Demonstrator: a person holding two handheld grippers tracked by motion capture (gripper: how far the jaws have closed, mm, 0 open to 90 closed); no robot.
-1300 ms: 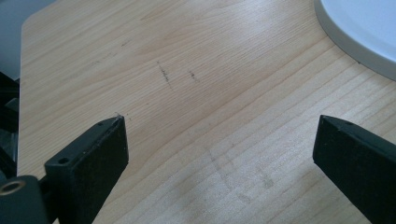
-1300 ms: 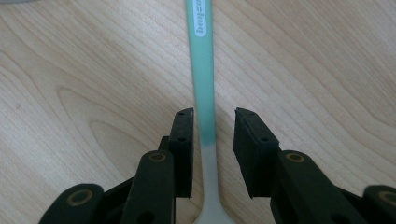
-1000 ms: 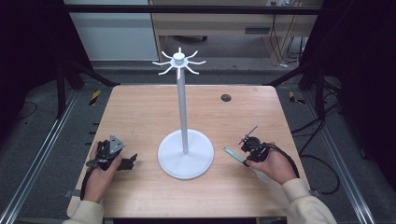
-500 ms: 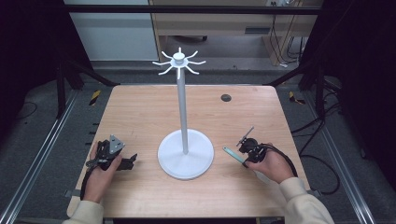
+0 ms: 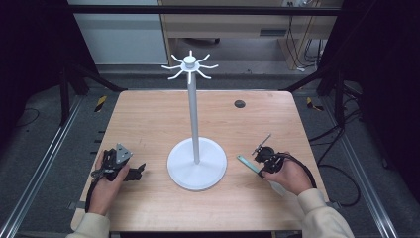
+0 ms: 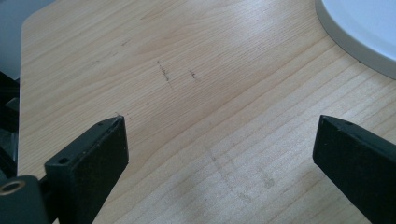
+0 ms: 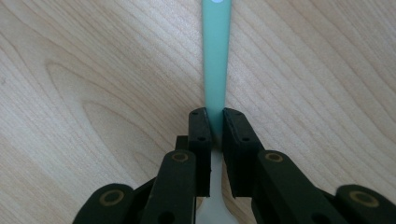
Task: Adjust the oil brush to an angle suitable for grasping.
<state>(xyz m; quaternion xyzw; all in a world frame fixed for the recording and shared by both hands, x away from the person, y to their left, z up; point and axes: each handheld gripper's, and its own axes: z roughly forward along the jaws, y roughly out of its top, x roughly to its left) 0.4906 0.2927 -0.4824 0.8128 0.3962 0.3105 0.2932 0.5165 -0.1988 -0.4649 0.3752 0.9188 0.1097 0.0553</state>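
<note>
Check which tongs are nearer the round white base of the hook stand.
Left, narrowly. The left tongs lie open just left of the round white base; the right tongs sit slightly farther off on its right, shut on a teal flat-handled utensil.

Left tool [image 6: 219,154] jaws wide apart, right tool [image 7: 214,122] jaws clamped together

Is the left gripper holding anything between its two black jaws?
No: in the left gripper view, the left gripper has its jaws standing wide apart, with just bare wooden table between them.
</note>
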